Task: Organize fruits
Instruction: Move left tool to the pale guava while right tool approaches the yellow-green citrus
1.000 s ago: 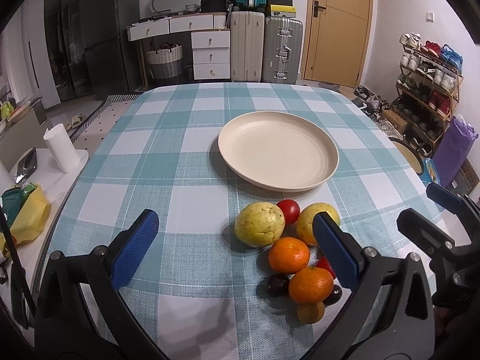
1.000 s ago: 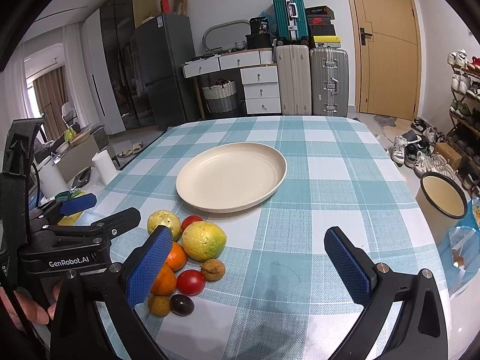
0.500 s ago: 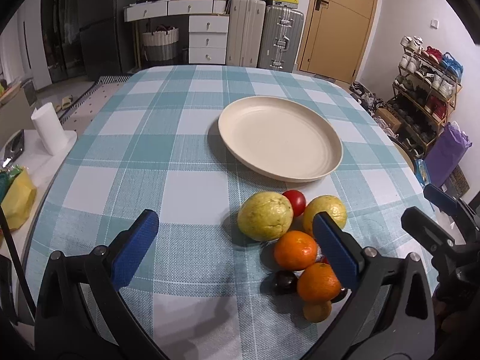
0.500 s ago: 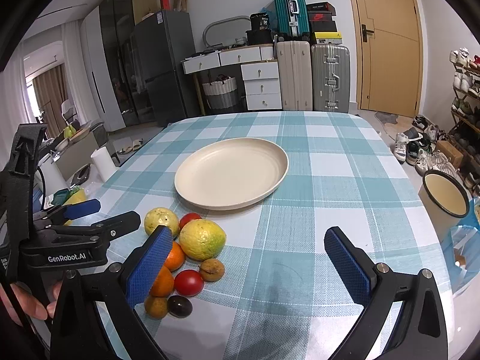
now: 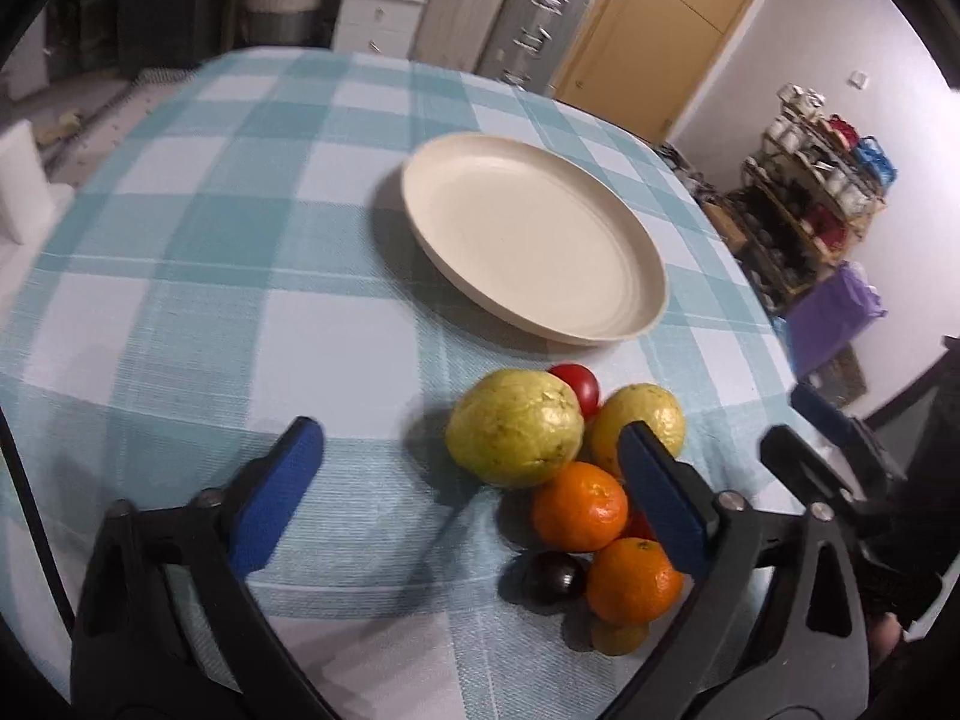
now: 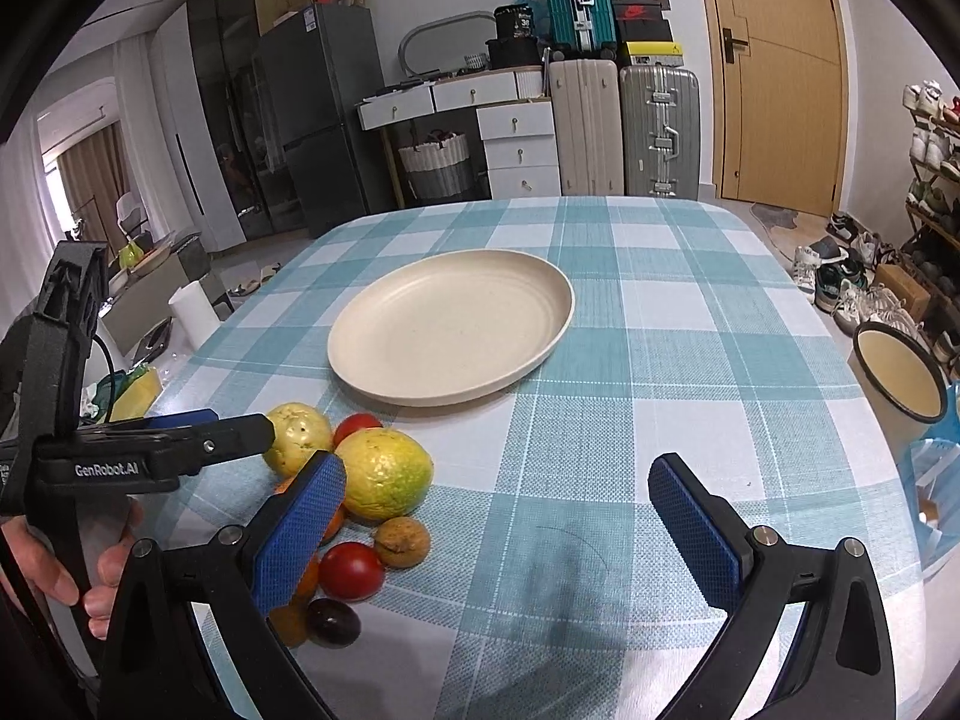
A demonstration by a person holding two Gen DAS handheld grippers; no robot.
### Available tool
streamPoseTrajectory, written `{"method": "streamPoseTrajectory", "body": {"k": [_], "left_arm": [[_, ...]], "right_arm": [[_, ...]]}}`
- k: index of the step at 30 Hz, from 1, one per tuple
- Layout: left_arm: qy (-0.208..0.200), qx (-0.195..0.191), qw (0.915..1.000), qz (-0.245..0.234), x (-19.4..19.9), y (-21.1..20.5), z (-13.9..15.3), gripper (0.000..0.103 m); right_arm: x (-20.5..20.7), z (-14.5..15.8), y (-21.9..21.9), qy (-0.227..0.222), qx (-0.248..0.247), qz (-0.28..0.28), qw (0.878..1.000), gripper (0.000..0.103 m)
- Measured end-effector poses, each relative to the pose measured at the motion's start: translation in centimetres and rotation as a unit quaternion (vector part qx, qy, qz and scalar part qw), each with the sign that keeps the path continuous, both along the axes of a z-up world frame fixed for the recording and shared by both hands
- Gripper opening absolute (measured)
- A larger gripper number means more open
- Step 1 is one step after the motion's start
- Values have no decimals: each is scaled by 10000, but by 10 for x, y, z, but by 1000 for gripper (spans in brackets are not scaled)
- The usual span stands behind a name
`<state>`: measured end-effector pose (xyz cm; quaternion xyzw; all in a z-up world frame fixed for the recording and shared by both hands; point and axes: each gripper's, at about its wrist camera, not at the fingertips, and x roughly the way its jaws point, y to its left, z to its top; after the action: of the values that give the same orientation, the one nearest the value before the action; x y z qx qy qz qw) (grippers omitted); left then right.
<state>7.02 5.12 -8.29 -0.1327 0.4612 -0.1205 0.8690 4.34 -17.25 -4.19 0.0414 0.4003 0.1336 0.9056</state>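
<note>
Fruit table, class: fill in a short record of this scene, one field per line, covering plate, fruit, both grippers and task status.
plate: cream plate, nothing on it
fruit: heap on the checked cloth near the plate; two guavas, two oranges, two tomatoes, a dark plum, a brown wrinkled fruit
left gripper: open, holding nothing, low beside the heap
right gripper: open, holding nothing
task status: no fruit on the plate yet
</note>
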Motion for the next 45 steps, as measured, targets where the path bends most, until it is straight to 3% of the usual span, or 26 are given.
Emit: {"method": "streamPoseTrajectory", "body": {"k": [5,12,19,38,45], "left_arm": [[128,-251,9996,-86,8,4,-9,87],[212,-582,9974,-362,12,3,-16,63],[174,-848,9949,-521,11,1,-20,51],[72,-955,9945,-432,5,14,-20,51],[50,-982,9943,-420,4,20,-20,50]], "right_arm": [[6,-5,-2,39,17,-59,10000,103],[13,-9,-2,67,76,-59,9999,103],[15,-11,-1,91,97,-33,9999,103],[18,-15,4,204,331,187,9991,103],[29,-24,8,537,826,388,9944,103]]}}
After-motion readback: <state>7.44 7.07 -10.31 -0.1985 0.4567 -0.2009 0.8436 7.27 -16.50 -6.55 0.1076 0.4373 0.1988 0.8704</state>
